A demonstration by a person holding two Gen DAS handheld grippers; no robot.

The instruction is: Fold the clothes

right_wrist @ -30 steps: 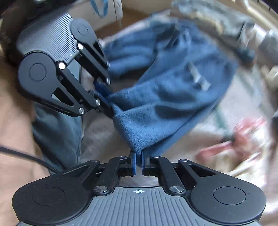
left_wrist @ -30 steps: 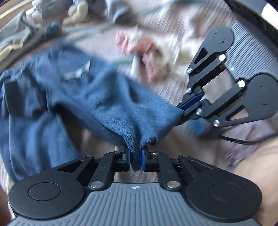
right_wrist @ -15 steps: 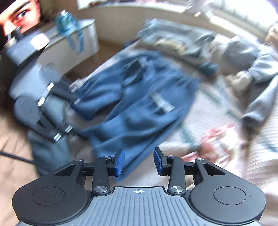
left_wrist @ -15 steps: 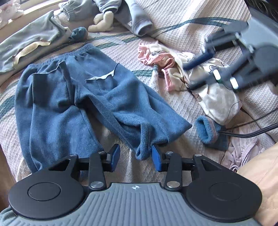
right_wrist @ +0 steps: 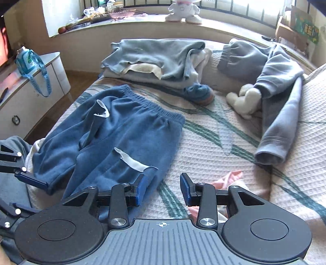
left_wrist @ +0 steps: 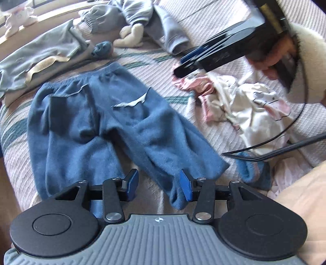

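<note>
Blue fleece trousers (left_wrist: 97, 130) lie flat on the quilted bedspread (left_wrist: 214, 51), waistband away from the camera, legs toward it.

Left wrist view: left gripper (left_wrist: 159, 185) hangs over the near end of the trousers, jaws opening, roughly half spread. The cuff of one trouser leg sits in the gap, against the right pad, not pinched. Pocket linings poke out pale at both hips. Right gripper (left_wrist: 183, 66) is in the upper right, blurred, over a pink-and-white garment (left_wrist: 244, 102); can't read its finger gap from here. A hand and pale sleeve are behind it. Black cable (left_wrist: 285, 130) loops over that garment. A blue sock (left_wrist: 250, 169) lies just beside the trouser cuff. Farther back: pale blue folded clothes (left_wrist: 40, 53), a second blue sock (left_wrist: 102, 48), a cream soft toy (left_wrist: 130, 36), a grey sweatshirt (left_wrist: 142, 16).

Right wrist view: right gripper (right_wrist: 163, 189) has its fingers moderately apart with nothing between them, only bedspread (right_wrist: 214, 152) below. Its left pad overlaps the trousers' (right_wrist: 122, 138) edge near the pocket lining; touching or not, can't tell. Left gripper (right_wrist: 32, 181) shows at the left edge, fingertip at a trouser cuff. Pink garment (right_wrist: 228, 179) sits just past the right finger. Grey sweatshirt (right_wrist: 275, 81) is sprawled on the right, soft toy (right_wrist: 244, 99) against it, folded clothes (right_wrist: 154, 59) at the back. A white cabinet (right_wrist: 30, 91) stands on the left, a bottle (right_wrist: 25, 61) with a blue strap on top.
</note>
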